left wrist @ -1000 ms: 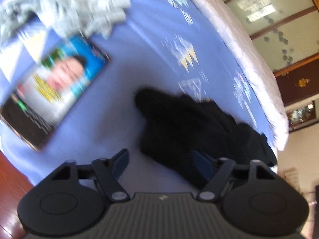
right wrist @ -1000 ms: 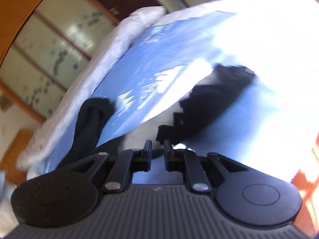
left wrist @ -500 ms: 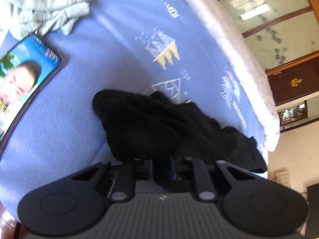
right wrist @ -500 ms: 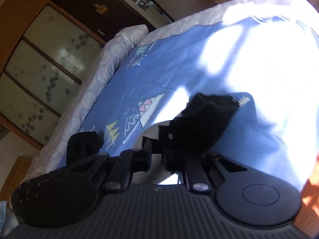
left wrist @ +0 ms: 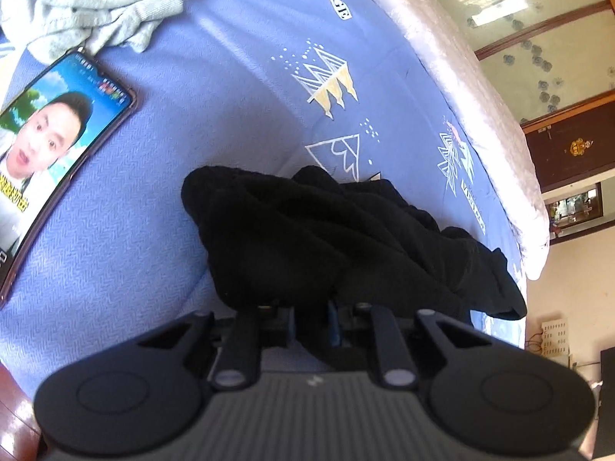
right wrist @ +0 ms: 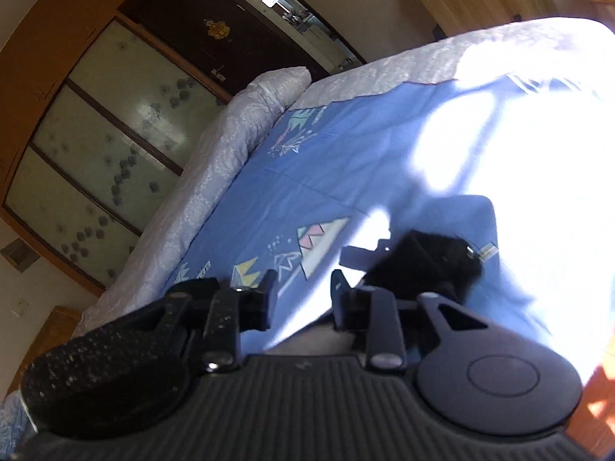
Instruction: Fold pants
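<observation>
Partly hidden black pants (left wrist: 307,238) fill the clamped left gripper (left wrist: 311,322); right gripper (right wrist: 303,296), just opening, holds nothing.

We're in a bedroom at home: a bed (right wrist: 346,161) fills the middle of both views, spread with a blue printed sheet (left wrist: 238,88) over a pale quilt (right wrist: 215,161). Upper left in the right wrist view stands a wooden wardrobe (right wrist: 100,146) with frosted flower-patterned panels, a dark door (right wrist: 215,30) just beside it. Knit gloves (left wrist: 92,4) and a phone (left wrist: 50,146) lie at the left wrist view's upper left.
</observation>
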The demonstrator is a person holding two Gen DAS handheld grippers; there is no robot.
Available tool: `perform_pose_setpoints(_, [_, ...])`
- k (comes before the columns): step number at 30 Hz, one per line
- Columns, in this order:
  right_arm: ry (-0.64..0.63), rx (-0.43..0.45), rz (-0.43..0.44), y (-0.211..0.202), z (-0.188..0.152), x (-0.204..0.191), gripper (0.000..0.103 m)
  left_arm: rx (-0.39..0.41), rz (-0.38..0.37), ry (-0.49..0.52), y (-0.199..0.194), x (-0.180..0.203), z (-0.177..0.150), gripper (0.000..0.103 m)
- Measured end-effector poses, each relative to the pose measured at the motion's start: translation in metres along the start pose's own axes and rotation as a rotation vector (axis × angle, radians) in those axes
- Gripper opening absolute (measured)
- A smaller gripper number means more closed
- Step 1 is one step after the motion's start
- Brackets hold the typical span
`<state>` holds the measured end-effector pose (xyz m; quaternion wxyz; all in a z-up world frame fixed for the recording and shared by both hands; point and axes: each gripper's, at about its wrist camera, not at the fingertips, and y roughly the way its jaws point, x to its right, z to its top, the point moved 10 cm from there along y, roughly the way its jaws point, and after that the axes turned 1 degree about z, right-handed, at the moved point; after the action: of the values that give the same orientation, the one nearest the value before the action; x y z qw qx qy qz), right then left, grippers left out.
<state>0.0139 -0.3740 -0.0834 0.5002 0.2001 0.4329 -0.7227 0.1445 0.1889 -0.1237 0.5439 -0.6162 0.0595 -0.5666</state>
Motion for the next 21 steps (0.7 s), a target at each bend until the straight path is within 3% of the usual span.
perform_pose_setpoints(3, [0.059, -0.053, -0.043, 0.002, -0.017, 0.011, 0.053, 0.006, 0.004, 0.023, -0.003, 0.005, -0.001, 0.015])
perform_pose_setpoints(6, [0.119, -0.099, -0.087, 0.025, -0.019, 0.017, 0.053, 0.006, 0.002, 0.034, -0.006, 0.007, -0.003, 0.015])
perform_pose_setpoints(9, [0.256, -0.131, -0.060, 0.044, -0.018, 0.024, 0.053, 0.007, -0.008, 0.034, -0.010, 0.007, -0.006, 0.015])
perform_pose_setpoints(10, [0.286, -0.134, -0.062, 0.046, -0.020, 0.026, 0.050, 0.006, -0.008, 0.036, -0.011, 0.006, -0.008, 0.015])
perform_pose_setpoints(12, [0.284, -0.151, -0.077, 0.049, -0.021, 0.029, 0.017, 0.003, 0.000, 0.047, -0.011, 0.005, -0.011, 0.015])
perform_pose_setpoints(13, [0.274, -0.154, -0.091, 0.049, -0.022, 0.030, 0.010, 0.000, 0.008, 0.053, -0.010, 0.004, -0.013, 0.015])
perform_pose_setpoints(16, [0.253, -0.127, -0.072, 0.039, -0.015, 0.020, 0.009, -0.007, 0.024, 0.063, -0.007, 0.003, -0.015, 0.015])
perform_pose_setpoints(21, [0.092, -0.060, 0.020, 0.042, 0.024, -0.047, 0.009, 0.007, 0.014, 0.058, -0.009, 0.006, -0.009, 0.015])
